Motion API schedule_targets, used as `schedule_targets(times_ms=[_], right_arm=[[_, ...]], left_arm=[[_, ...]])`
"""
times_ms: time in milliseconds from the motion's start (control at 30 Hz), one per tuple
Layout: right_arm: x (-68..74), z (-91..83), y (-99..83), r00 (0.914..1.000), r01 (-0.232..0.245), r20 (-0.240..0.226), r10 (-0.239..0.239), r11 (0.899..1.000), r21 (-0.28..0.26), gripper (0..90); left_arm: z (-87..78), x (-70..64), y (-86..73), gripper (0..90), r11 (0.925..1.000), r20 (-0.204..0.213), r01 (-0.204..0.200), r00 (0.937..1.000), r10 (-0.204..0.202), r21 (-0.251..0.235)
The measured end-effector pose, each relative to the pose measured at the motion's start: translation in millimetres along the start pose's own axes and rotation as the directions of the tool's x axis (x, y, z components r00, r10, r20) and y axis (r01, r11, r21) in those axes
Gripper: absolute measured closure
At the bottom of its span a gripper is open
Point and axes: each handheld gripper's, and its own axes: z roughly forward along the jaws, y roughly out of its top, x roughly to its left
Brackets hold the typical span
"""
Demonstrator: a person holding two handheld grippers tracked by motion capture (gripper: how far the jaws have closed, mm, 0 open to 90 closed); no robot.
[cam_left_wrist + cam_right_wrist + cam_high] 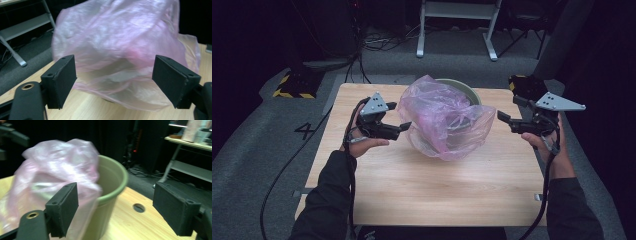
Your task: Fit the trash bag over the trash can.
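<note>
My left claw (404, 125) stands spread, jaws wide, nothing between them, its tips just at the near flank of the crumpled translucent pink plastic bag (444, 120). I judge it is lined up to pinch the film. My right claw (503, 120) is likewise spread and empty, held just off the bag's opposite side. Beyond the jaws, the bag drapes over the round olive-green plastic bin (111, 182), covering most of its rim; the far rim is bare. Both rest on the light wooden table (422, 185). The lining looks unfinished.
</note>
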Motion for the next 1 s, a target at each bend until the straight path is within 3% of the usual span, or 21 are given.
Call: schedule_targets(times_ms=[133,233,300,367,467,600,700,833,1000], right_arm=[[16.3,4.1,1.4,0.9948,0.060,-0.083,-0.059,0.998,0.012,19.4],[24.1,12.5,0.9,0.9910,0.081,-0.110,-0.076,0.996,0.040,20.5],[26.3,20.2,0.3,0.9920,0.090,-0.094,-0.084,0.994,0.059,22.5],[25.1,28.4,-0.3,0.9929,0.066,-0.104,-0.058,0.995,0.068,25.6],[21.3,40.0,-1.1,0.9953,0.065,-0.077,-0.058,0.995,0.081,41.0],[12.0,55.3,-2.6,0.9959,0.039,-0.084,-0.032,0.995,0.090,65.8],[6.1,65.1,-3.3,0.9966,0.036,-0.077,-0.029,0.995,0.095,79.5],[-0.6,76.4,-4.6,0.9989,0.015,-0.047,-0.011,0.994,0.106,84.4],[-8.2,83.2,-7.8,0.9993,-0.036,-0.002,0.036,0.997,0.075,84.9]], left_arm=[[7.8,-4.3,7.3,19.0,0.9995,-0.010,-0.029,0.9995,0.029,0.011],[15.2,-2.3,13.7,22.4,0.9992,-0.014,-0.037,0.9992,0.037,0.014],[20.6,-0.5,17.9,27.5,0.9986,-0.018,-0.049,0.9986,0.049,0.019],[26.8,1.5,22.0,27.9,0.9978,-0.028,-0.061,0.9977,0.062,0.025],[37.9,8.7,27.6,32.9,0.9977,-0.041,-0.047,0.9980,0.049,0.048],[50.2,22.1,33.4,53.2,0.9988,-0.025,-0.017,0.9995,0.018,0.047],[58.1,28.9,36.9,70.3,0.9980,-0.023,-0.032,0.9992,0.033,0.054],[68.1,33.3,39.9,88.9,0.9981,-0.024,-0.035,0.9990,0.036,0.051],[78.2,39.0,42.3,89.7,0.9985,-0.067,-0.008,0.9977,0.012,0.054]])
